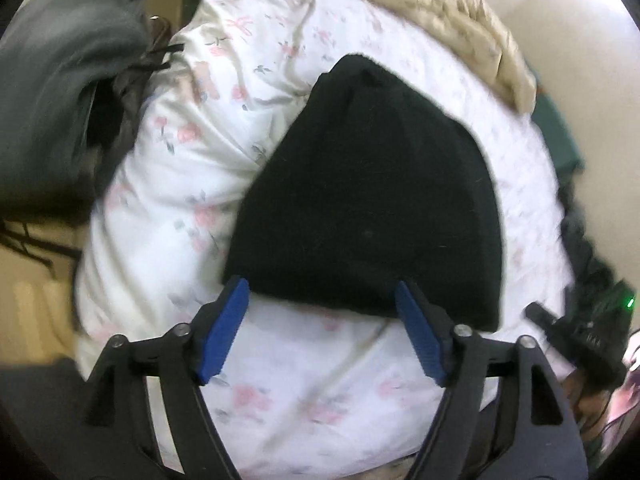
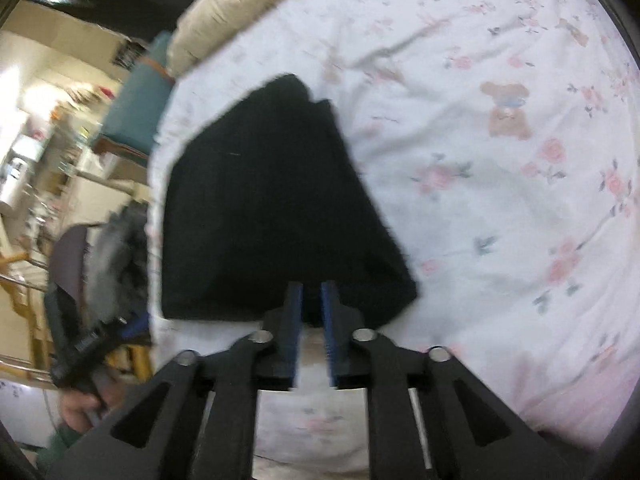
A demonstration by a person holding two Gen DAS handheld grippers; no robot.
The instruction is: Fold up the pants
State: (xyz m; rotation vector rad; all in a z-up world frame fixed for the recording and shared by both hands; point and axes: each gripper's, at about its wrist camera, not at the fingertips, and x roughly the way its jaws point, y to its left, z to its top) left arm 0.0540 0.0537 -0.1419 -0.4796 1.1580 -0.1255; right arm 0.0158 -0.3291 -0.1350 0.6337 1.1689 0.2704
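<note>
The pants (image 1: 368,196) lie on the bed (image 1: 304,396) as a compact black bundle, already folded over on themselves into a thick, roughly triangular packet. They rest flat on the floral bedding, with a tan quilt (image 1: 448,12) bunched beyond them and a grey heap of clothes (image 1: 60,92) off to one side, well apart.

The left gripper (image 1: 320,332) hangs at the near edge of the pants. Its fingers stand wide apart; the blue pads (image 1: 224,332) frame that hem without pressing on it, and only bedding shows between them. The right gripper (image 2: 311,332) sits at the same near edge, further along it. Its fingers are a little apart, with a narrow gap between them; their tips overlap the dark cloth in the picture, but no fold is pinched there, so I read it as let go.

With both grippers empty and the bundle lying on its own, the fold in hand looks just laid down. The task seems close to its end; the packet is small but its far corner is uneven, with one layer stepping out past another.

The next move is either a smoothing press over the top layers or one more fold. A further fold would call for both grippers to take the near hem cleanly, catching every layer, and carry it over together so the stack does not slip apart.
</note>
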